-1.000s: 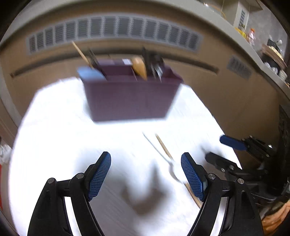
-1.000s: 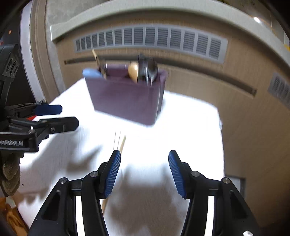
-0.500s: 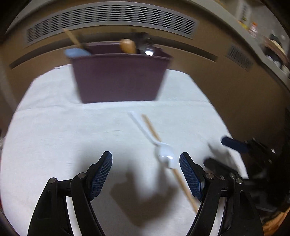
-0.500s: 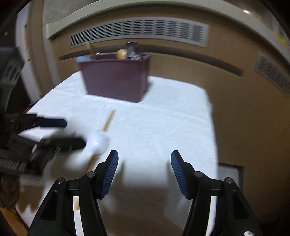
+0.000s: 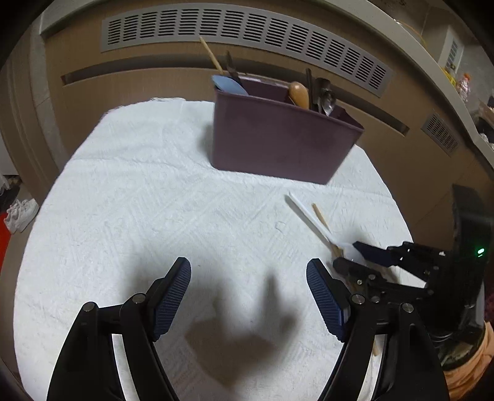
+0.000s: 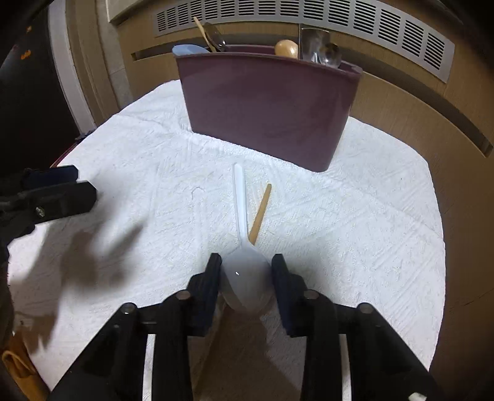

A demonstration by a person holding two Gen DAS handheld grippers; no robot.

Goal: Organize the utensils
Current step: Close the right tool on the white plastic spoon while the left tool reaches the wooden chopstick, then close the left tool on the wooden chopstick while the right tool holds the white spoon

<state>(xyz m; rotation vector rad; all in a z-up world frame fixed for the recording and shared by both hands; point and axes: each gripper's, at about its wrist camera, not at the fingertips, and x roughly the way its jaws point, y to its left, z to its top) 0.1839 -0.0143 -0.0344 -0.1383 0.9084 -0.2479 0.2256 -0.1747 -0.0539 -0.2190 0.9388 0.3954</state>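
My right claw (image 6: 247, 274) has just been closing and now clenches the white spoon's (image 6: 244, 271) bowl on the bench (image 6: 355, 216); left claw (image 5: 248, 296) hangs released. Next, the purple caddy (image 6: 265, 105).

White towel (image 5: 154, 200), slatted vent (image 5: 247, 27)

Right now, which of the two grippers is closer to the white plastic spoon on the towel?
The right. The right gripper has the white plastic spoon's bowl between its fingers, the jaws having just closed in. The left gripper hangs open over bare towel, off to the side.
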